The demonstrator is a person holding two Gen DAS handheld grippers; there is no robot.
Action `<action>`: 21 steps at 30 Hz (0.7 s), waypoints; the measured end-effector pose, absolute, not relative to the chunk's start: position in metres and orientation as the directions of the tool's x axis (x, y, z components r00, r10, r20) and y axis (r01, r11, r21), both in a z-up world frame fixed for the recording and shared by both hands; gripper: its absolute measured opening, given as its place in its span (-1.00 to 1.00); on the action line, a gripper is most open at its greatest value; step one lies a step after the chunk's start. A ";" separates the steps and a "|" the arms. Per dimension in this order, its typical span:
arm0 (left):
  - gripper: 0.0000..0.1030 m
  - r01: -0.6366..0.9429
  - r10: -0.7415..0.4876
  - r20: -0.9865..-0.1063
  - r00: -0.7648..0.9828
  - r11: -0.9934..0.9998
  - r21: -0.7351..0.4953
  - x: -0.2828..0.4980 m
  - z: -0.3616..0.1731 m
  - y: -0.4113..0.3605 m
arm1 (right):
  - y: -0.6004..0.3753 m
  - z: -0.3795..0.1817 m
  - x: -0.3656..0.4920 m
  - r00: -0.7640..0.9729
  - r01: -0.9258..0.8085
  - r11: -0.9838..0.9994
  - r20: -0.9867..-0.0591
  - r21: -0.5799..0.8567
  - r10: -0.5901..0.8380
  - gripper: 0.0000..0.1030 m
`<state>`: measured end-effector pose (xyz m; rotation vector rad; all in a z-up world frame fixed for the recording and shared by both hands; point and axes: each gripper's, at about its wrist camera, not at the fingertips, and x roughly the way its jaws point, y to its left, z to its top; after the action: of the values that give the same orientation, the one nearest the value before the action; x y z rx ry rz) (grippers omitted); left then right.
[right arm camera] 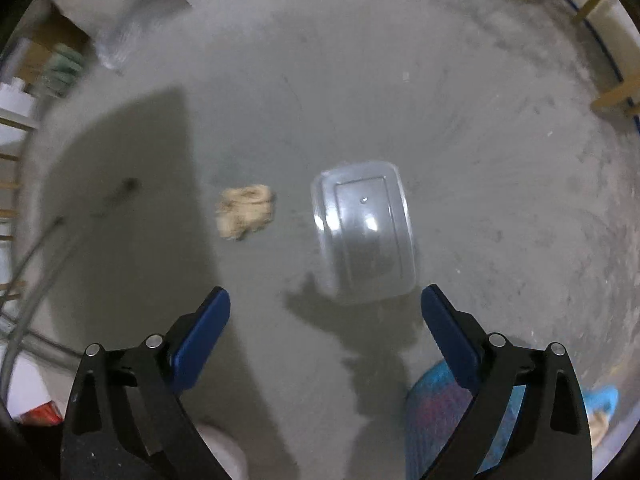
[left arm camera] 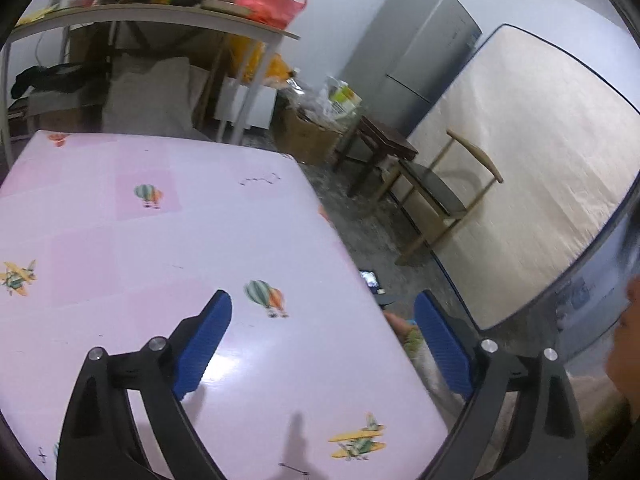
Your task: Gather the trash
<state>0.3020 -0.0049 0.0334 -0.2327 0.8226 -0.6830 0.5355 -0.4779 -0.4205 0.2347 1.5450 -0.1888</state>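
Note:
In the right wrist view a clear plastic container (right arm camera: 363,232) lies upside down on the grey concrete floor, and a crumpled beige wad of paper (right arm camera: 244,211) lies to its left. My right gripper (right arm camera: 325,312) points down at the floor above them, open, with nothing between its blue pads. In the left wrist view my left gripper (left arm camera: 323,320) hangs open over the right edge of a pink table (left arm camera: 160,232) printed with balloons and planes. Its jaws hold nothing.
A wooden chair (left arm camera: 440,196), a mattress (left arm camera: 520,168) leaning on the wall, a grey fridge (left arm camera: 416,52), a cardboard box of clutter (left arm camera: 312,128) and a loaded shelf table (left arm camera: 160,12) stand beyond the pink table. A foot in a blue shoe cover (right arm camera: 440,416) stands below the container. Chair legs (right arm camera: 616,92) at the upper right.

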 end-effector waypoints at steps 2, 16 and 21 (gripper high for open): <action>0.79 0.447 -0.638 -0.600 0.482 0.768 -0.458 0.310 0.026 0.004 | -0.482 -0.453 0.547 -0.022 0.285 0.959 -1.000 -0.002 0.004 0.79; 0.79 0.345 -0.629 -0.636 0.447 0.777 -0.527 0.340 -0.008 0.008 | -0.494 -0.536 0.560 -0.067 0.228 0.956 -0.983 -0.185 -0.174 0.80; 0.79 0.353 -0.638 -0.640 0.427 0.770 -0.532 0.342 -0.015 0.005 | -0.500 -0.561 0.555 -0.133 0.247 0.957 -0.984 -0.152 -0.122 0.71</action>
<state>0.3418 0.0050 -0.0146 -0.3409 0.9419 -0.6343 0.5551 -0.5000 -0.5612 0.0957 1.6757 -0.3178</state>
